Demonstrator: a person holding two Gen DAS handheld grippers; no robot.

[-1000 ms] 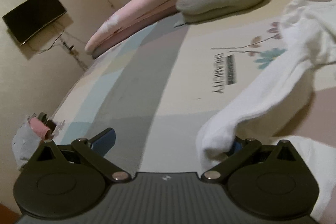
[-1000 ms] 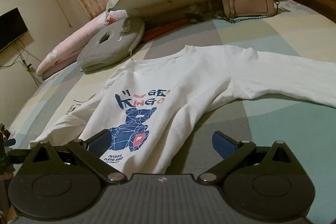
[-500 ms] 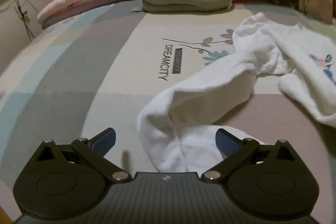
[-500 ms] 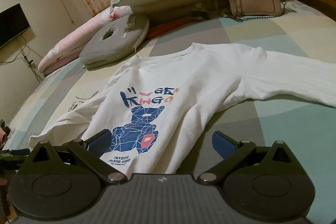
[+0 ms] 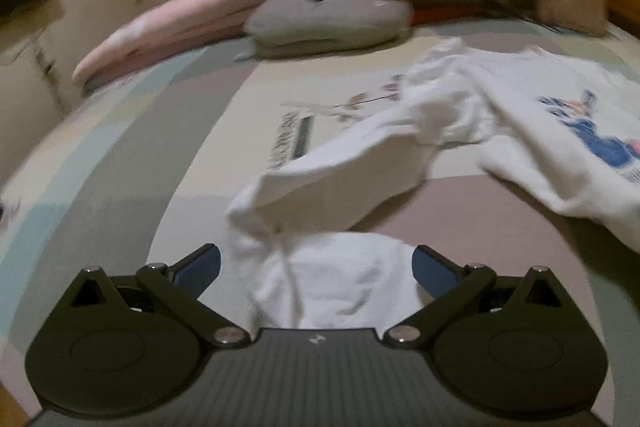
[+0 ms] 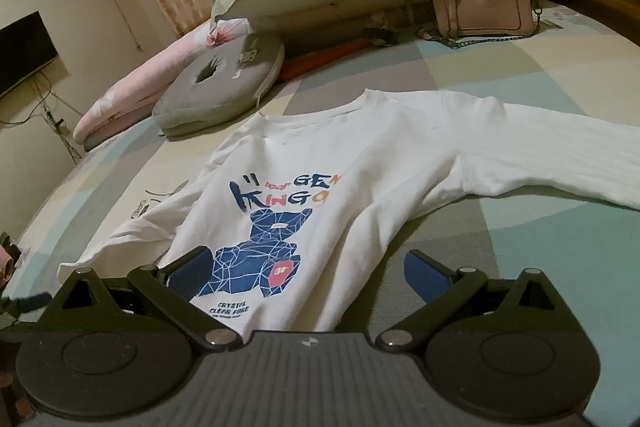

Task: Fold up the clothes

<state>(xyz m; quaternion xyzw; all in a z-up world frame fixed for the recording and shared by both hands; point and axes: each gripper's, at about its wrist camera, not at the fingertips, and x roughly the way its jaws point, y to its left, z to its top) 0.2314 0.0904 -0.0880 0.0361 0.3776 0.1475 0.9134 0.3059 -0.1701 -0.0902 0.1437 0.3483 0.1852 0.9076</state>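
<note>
Left gripper (image 5: pixel 316 265): jaws spread wide, bunched cuff of sleeve (image 5: pixel 340 179) now centred between pads, nothing clamped; a second ago cuff sat against right pad only, so tool has lined up for a grasp. White long-sleeved sweatshirt with blue bear print (image 6: pixel 320 187) lies face-up, spread on pastel patchwork bedsheet (image 6: pixel 540 67). Right gripper (image 6: pixel 306 267): released, hovering over hem, barely moved. Bare sheet left of sleeve; grey round cushion (image 6: pixel 224 87), pink handbag (image 6: pixel 484 7) well clear beyond collar.

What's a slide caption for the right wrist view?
Open right hand-held gripper poised over the hem of a white sweatshirt laid flat on the bed.
</note>
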